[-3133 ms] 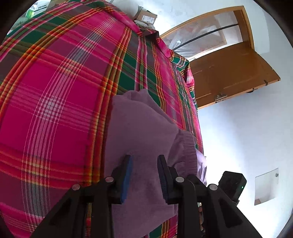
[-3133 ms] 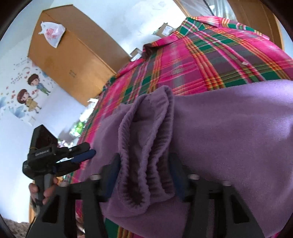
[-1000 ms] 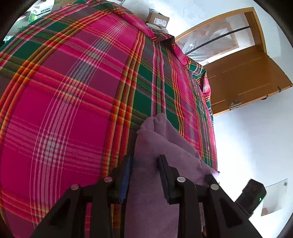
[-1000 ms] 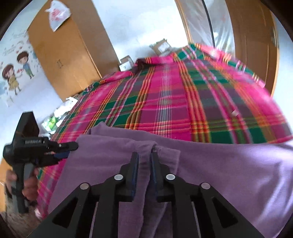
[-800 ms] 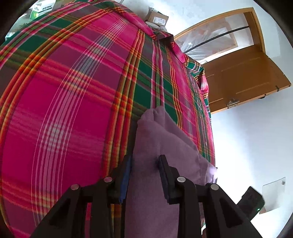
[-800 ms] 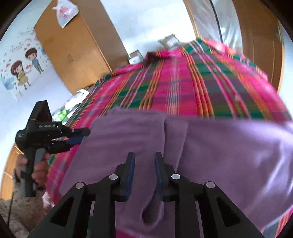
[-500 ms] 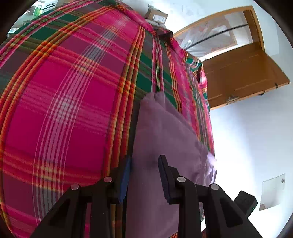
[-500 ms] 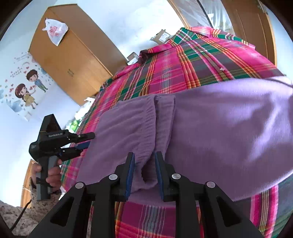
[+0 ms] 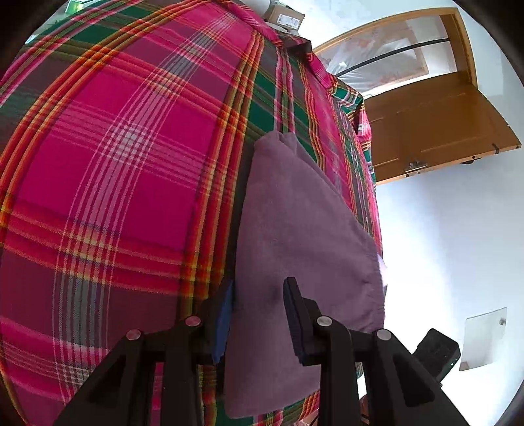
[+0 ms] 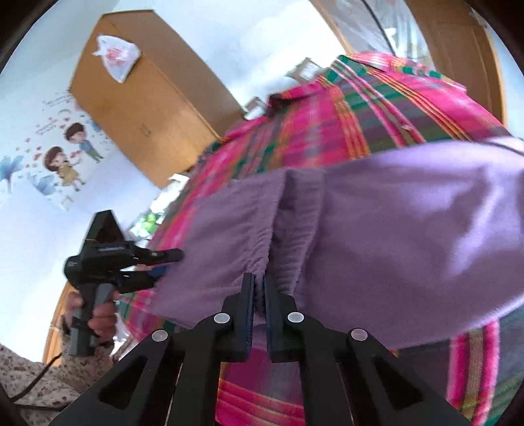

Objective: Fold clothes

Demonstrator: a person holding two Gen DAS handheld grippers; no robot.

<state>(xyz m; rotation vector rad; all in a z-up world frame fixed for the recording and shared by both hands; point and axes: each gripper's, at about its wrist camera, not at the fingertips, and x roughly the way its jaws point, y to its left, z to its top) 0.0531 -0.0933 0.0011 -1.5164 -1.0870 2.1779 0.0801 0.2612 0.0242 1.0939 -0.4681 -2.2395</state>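
Observation:
A purple fleece garment (image 9: 294, 213) with a ribbed elastic waistband (image 10: 288, 236) lies folded on a pink and green plaid bed cover (image 9: 114, 164). My left gripper (image 9: 258, 295) straddles one end of it, with thick layers of cloth filling the gap between its fingers. In the right wrist view the left gripper (image 10: 170, 260) meets the garment's (image 10: 409, 229) left edge, one finger above and one below. My right gripper (image 10: 258, 285) is nearly closed on a pinch of the waistband at the near edge.
The plaid cover (image 10: 376, 108) spreads far beyond the garment. A wooden door (image 9: 425, 124) stands open past the bed. A wooden wardrobe (image 10: 147, 105) with a plastic bag on top (image 10: 116, 59) and cardboard boxes (image 9: 283, 18) lie beyond. A hand (image 10: 101, 314) holds the left gripper.
The garment, raised in a ridge a second ago, has come down flatter on the cover. The right jaws are closer together than half a second ago. The left jaws keep the same gap.

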